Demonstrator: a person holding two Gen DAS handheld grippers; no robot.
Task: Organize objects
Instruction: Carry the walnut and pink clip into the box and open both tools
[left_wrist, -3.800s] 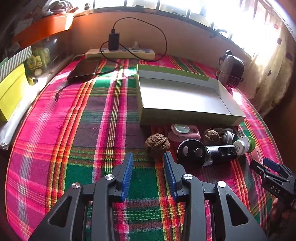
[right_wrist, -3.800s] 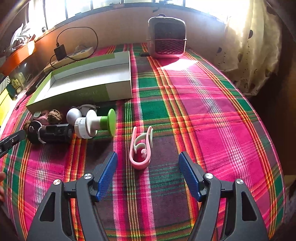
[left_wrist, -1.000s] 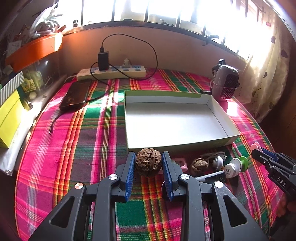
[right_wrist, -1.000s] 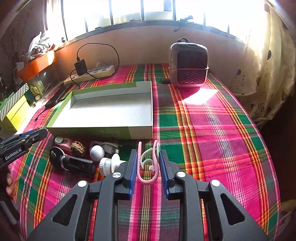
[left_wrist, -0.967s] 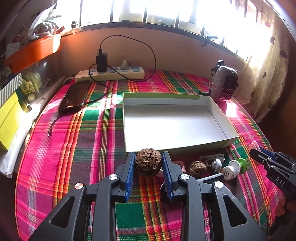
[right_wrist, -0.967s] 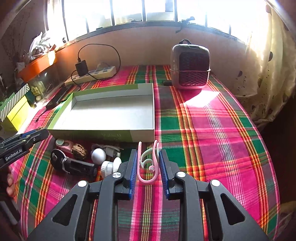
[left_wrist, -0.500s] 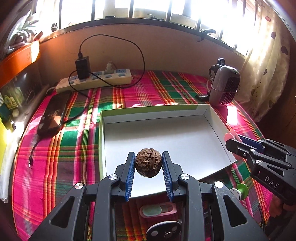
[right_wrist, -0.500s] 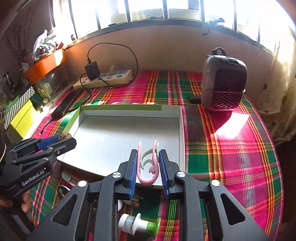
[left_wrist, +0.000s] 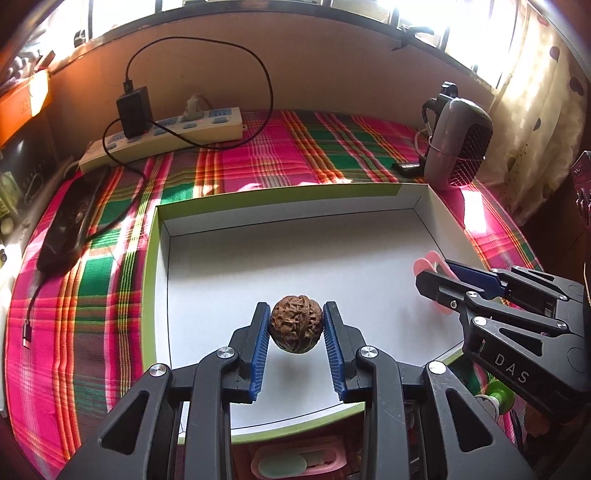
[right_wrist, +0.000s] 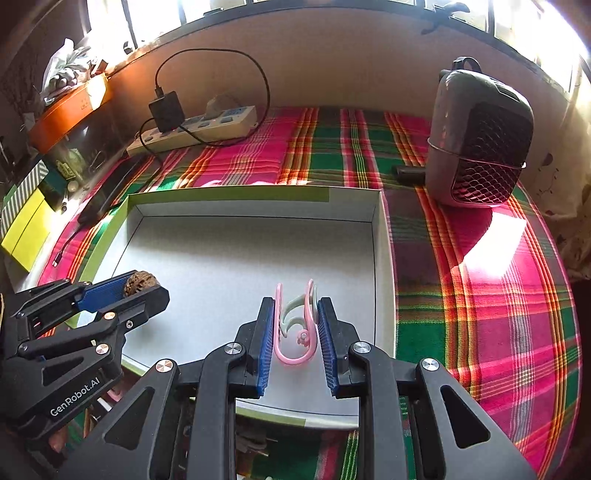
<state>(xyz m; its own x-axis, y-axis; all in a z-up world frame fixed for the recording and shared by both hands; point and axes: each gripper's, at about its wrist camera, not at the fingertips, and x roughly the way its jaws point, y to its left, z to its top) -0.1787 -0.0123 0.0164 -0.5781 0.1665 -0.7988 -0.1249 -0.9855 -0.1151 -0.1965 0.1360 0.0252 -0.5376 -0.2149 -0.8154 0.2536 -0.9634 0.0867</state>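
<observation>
Hovering above the empty box (left_wrist: 295, 254), left tongs (left_wrist: 296, 326) clamp a walnut (left_wrist: 295, 328), right tongs (right_wrist: 293, 325) clamp a pink clip (right_wrist: 295, 325) (neither released); other items (left_wrist: 295, 461) wait beside the box.

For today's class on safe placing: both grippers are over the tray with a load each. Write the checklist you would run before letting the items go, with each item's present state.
1. Left gripper grips the walnut squarely between both pads: ok.
2. Right gripper grips the pink clip: ok.
3. Both loads are over the tray, inside its walls: ok.
4. Tray floor below each load is bare: ok.
5. The two grippers are apart, not touching: ok.
6. Height of the loads above the tray floor: cannot tell; the walnut's shadow suggests it is not yet resting.
</observation>
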